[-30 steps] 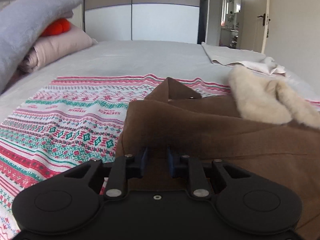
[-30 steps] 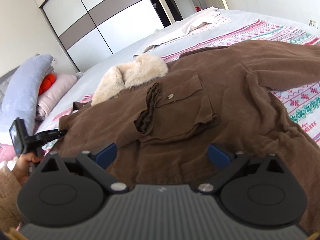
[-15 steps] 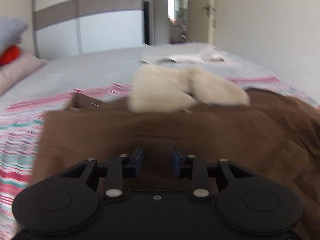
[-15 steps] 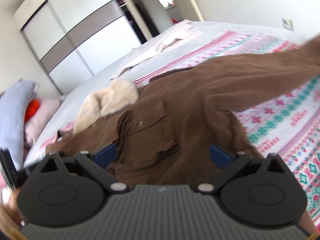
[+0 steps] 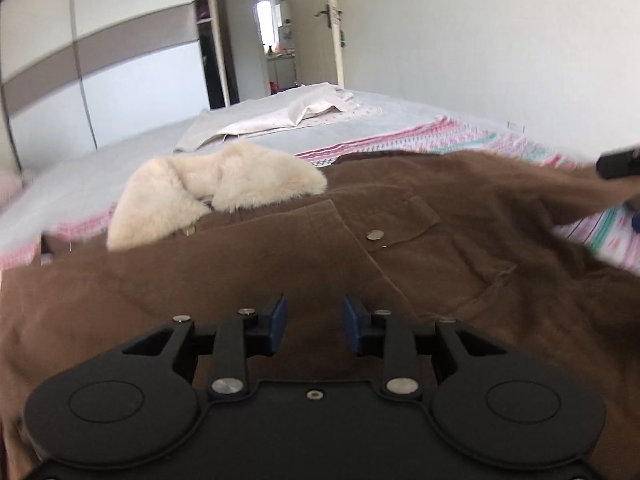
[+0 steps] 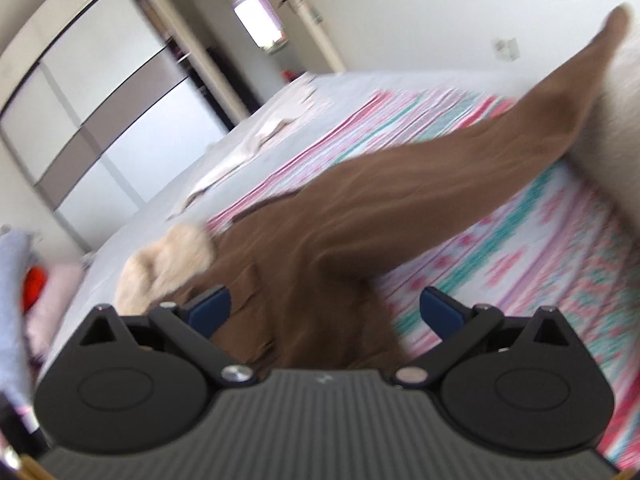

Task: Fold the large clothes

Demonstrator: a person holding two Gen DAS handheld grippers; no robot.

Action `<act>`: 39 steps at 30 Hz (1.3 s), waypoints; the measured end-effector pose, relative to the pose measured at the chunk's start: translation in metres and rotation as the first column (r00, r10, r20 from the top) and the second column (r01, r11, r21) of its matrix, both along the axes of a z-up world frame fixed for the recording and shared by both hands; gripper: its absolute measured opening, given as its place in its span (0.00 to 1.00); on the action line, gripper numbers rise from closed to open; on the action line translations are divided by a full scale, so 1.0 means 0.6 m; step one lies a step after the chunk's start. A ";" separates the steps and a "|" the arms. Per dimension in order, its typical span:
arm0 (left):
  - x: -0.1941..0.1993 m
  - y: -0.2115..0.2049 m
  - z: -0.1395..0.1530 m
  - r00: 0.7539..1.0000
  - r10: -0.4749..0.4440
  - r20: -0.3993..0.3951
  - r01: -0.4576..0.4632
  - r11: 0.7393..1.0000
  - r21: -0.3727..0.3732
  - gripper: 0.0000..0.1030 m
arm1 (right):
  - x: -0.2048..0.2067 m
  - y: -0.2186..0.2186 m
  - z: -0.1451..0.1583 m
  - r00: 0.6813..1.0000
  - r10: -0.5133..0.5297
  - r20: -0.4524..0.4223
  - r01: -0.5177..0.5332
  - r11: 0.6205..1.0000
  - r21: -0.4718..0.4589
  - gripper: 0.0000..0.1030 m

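Observation:
A large brown coat (image 5: pixel 280 264) with a cream fur collar (image 5: pixel 224 184) lies spread on the bed. My left gripper (image 5: pixel 314 326) hovers low over its front, short of the buttoned chest pocket (image 5: pixel 404 232); its jaws are opening and nothing sits between the pads. In the right wrist view the coat (image 6: pixel 340 232) fills the middle, and one sleeve (image 6: pixel 500 132) stretches out toward the upper right. My right gripper (image 6: pixel 324 308) stands wide open above the coat body, with cloth below it but not pinched. The fur collar (image 6: pixel 168 264) lies to its left.
A patterned pink, white and teal blanket (image 6: pixel 540 240) covers the bed under the coat. A white cloth (image 5: pixel 280 116) lies crumpled at the far end. Pillows (image 6: pixel 16 280) are stacked at the left. A sliding wardrobe (image 5: pixel 120 72) and an open doorway (image 5: pixel 276 52) stand beyond the bed.
The left view has swept rightward from the coat's left edge to its chest pocket, and its jaws have widened. The right view has swung right, bringing the stretched sleeve across the frame.

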State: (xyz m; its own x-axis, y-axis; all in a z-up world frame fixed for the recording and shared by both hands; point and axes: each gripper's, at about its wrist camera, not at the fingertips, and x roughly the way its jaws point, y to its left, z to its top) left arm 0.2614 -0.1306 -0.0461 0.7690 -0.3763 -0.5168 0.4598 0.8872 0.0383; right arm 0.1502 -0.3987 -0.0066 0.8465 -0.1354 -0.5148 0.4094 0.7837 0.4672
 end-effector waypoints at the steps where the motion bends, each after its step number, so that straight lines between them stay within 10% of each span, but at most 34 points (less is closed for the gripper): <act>1: -0.007 0.008 0.003 1.000 0.007 -0.017 -0.008 0.999 -0.039 0.49 | -0.006 -0.010 0.006 0.999 -0.037 -0.004 0.037 0.999 -0.028 1.00; 4: -0.042 0.039 0.009 0.998 0.024 -0.055 -0.031 0.989 -0.142 0.89 | -0.021 -0.042 0.025 0.988 -0.154 0.016 0.155 0.981 -0.115 0.99; 25: -0.152 0.157 0.021 0.993 0.087 -0.081 -0.099 0.982 -0.159 0.92 | 0.071 -0.220 -0.082 0.910 -0.406 -0.078 0.414 0.890 0.193 0.89; 29: -0.145 0.195 0.027 0.987 0.137 -0.087 -0.148 0.978 -0.145 0.92 | 0.089 -0.220 -0.084 0.924 -0.381 -0.033 0.382 0.916 0.119 0.33; 32: -0.138 0.223 0.034 0.981 0.181 -0.073 -0.190 0.971 -0.144 0.92 | 0.081 -0.221 -0.077 0.919 -0.392 0.028 0.385 0.913 0.135 0.09; 39: -0.149 0.290 0.018 0.966 0.258 -0.007 -0.250 0.927 -0.278 0.92 | 0.080 -0.138 0.019 0.945 -0.290 0.149 0.307 0.946 -0.106 0.07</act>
State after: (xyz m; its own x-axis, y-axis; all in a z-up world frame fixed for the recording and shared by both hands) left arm 0.1721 0.0433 -0.0353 0.8706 -0.2903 -0.3973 0.2201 0.9519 -0.2132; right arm 0.1983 -0.4812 0.0051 0.8153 -0.4489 -0.3658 0.5763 0.6907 0.4368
